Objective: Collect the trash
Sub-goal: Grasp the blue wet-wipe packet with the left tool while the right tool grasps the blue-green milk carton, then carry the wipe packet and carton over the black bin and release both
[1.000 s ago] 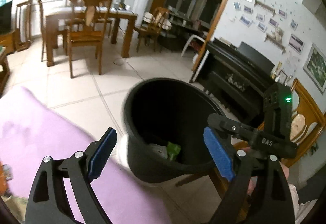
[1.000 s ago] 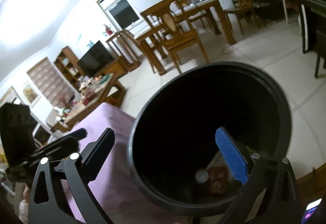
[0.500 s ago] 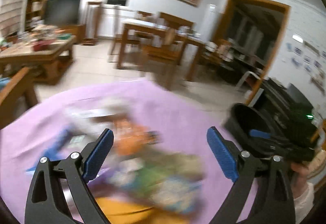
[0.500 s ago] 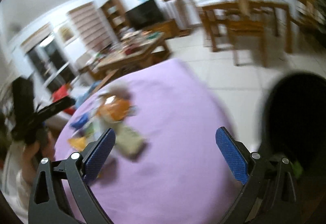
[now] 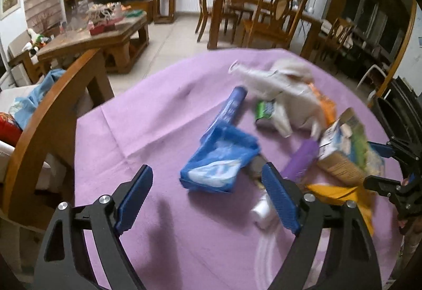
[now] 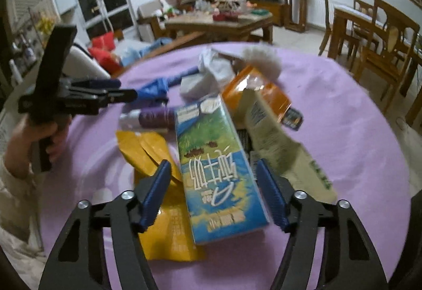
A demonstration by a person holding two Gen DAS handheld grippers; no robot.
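A purple cloth [image 5: 158, 118] covers the round bench [image 6: 343, 110], and the trash lies heaped on its middle. Largest is a blue-and-green carton [image 6: 219, 166], flat on the cloth, its near end between the fingers of the right tool [image 6: 213, 192], which is spread wide and grips nothing. Under the carton's left side sits a yellow bag [image 6: 155, 184]; on its right leans a tan wrapper [image 6: 279, 153]. Behind them are an orange pack [image 6: 258, 95], white crumpled paper [image 6: 211, 73] and a purple tube [image 6: 155, 117]. The left tool [image 5: 208, 200] is also released, hanging just before a blue pouch [image 5: 221, 163]. A small white roll [image 5: 261, 211] lies beside its right finger.
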